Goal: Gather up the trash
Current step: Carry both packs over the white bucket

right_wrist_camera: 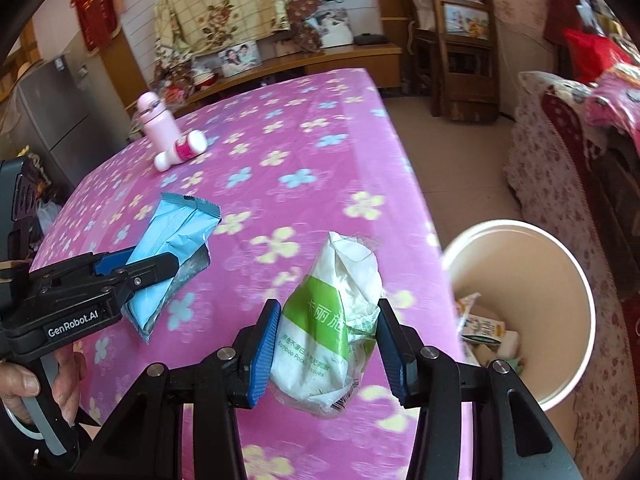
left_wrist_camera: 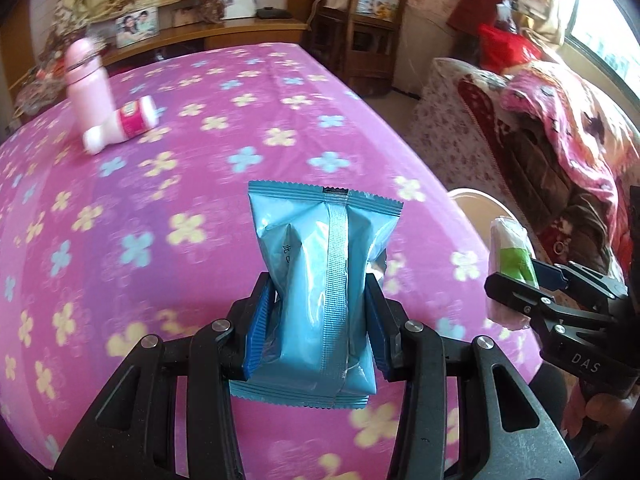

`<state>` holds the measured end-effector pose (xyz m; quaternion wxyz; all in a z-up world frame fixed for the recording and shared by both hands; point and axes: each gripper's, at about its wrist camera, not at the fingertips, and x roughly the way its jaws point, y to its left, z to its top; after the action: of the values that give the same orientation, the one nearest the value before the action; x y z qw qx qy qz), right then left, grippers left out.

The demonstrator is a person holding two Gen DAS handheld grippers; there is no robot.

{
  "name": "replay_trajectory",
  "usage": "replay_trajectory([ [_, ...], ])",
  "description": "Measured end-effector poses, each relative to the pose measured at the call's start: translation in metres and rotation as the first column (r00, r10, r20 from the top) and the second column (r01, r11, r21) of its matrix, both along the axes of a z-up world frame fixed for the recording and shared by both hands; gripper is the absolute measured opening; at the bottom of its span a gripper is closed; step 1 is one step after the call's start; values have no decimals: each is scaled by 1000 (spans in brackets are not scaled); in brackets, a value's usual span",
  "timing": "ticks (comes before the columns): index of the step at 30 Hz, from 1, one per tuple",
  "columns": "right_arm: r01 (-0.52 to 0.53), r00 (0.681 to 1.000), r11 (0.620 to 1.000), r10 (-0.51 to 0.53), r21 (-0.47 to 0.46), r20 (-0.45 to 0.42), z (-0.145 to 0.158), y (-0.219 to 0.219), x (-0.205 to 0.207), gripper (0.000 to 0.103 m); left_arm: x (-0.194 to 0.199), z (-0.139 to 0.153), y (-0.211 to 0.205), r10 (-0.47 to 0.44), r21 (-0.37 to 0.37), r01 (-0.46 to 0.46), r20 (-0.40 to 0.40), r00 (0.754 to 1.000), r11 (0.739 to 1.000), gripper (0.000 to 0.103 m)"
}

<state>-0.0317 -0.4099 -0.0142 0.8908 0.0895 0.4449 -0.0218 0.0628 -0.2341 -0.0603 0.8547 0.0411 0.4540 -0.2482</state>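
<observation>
Nearest, a blue packet [left_wrist_camera: 324, 292] pinched by the left gripper [left_wrist_camera: 318, 328], a crumpled tissue pack [right_wrist_camera: 334, 328] clamped in the right gripper [right_wrist_camera: 326, 344], both over the flowered tablecloth [right_wrist_camera: 304, 152], bin [right_wrist_camera: 560, 248] contents half hidden, blurred pink bottles [left_wrist_camera: 86, 80] beyond.

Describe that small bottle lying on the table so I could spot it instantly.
Start at the table with the pink flowered tablecloth and look to its far left corner, where a tall pink flask stands upright. The small white bottle lies on its side right by the flask's base. Its bright pink label band and white body set it apart.
</observation>
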Motion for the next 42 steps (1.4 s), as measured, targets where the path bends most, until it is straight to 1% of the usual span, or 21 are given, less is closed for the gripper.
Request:
replay_trajectory([
  [10,114,993,993,-114,4,-21,-7,-60,-22,46,-3,0,-71,-105,-20,105,-20,994,994,41],
  [16,177,984,984,-177,18,-37,-16,-93,-32,46,-2,-7,-103,-141,-21,140,-45,989,990,41],
  [21,214,976,977,-213,17,-47,-21,-113,-40,46,-2,-10,-124,-168,-15,167,-51,985,986,41],
  [25,241,969,970,-239,23,-58,-26,-126,-44,46,-1,-8,-139,-184,-26,183,-54,981,983,41],
  [36,290,955,956,-286,38,-74,-38,-154,-52,46,0,-9,-174,-225,-31,223,-51,973,974,41],
  [42,324,943,945,-320,43,-88,-43,-168,-56,46,1,-12,-189,-243,-68,237,-81,967,969,41],
])
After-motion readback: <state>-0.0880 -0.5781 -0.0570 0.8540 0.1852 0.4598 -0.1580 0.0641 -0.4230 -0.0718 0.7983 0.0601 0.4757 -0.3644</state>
